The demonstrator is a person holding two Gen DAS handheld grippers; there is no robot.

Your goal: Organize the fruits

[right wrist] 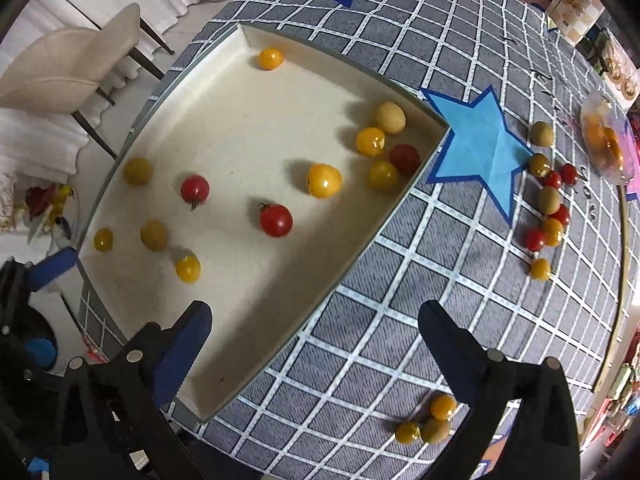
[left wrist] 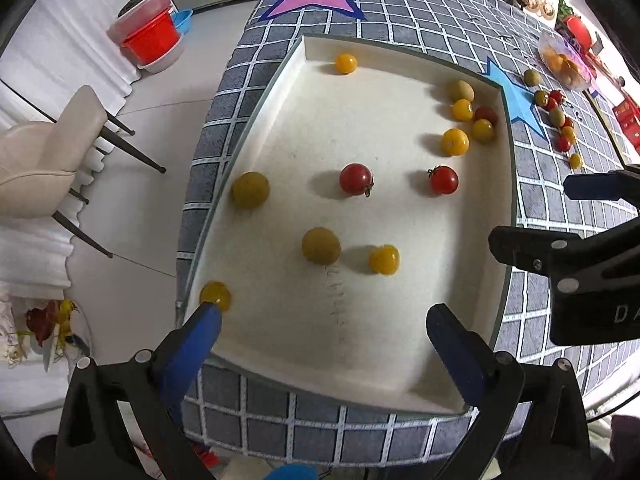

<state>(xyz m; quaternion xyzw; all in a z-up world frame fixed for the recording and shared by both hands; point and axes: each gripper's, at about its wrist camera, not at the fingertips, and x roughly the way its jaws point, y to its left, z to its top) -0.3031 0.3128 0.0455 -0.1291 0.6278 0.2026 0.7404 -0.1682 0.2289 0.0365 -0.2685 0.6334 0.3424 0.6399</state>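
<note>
One yellow tomato [left wrist: 216, 296] half behind left tool [left wrist: 324, 324] finger

Shallow white rectangular tray [left wrist: 404, 54] sitting on grey grid-pattern tablecloth [right wrist: 360, 340]. Small round cherry tomatoes [left wrist: 356, 178] scattered inside tray, bunch crowding far right corner. Blue paper star [right wrist: 480, 148] flat on cloth just right of tray. More loose tomatoes [right wrist: 548, 216] right of star. Beige upholstered chair [left wrist: 44, 168] on floor left of table.

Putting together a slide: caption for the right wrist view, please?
Open right gripper above the tray edge, cherry tomatoes scattered inside and on the checked cloth.
</note>
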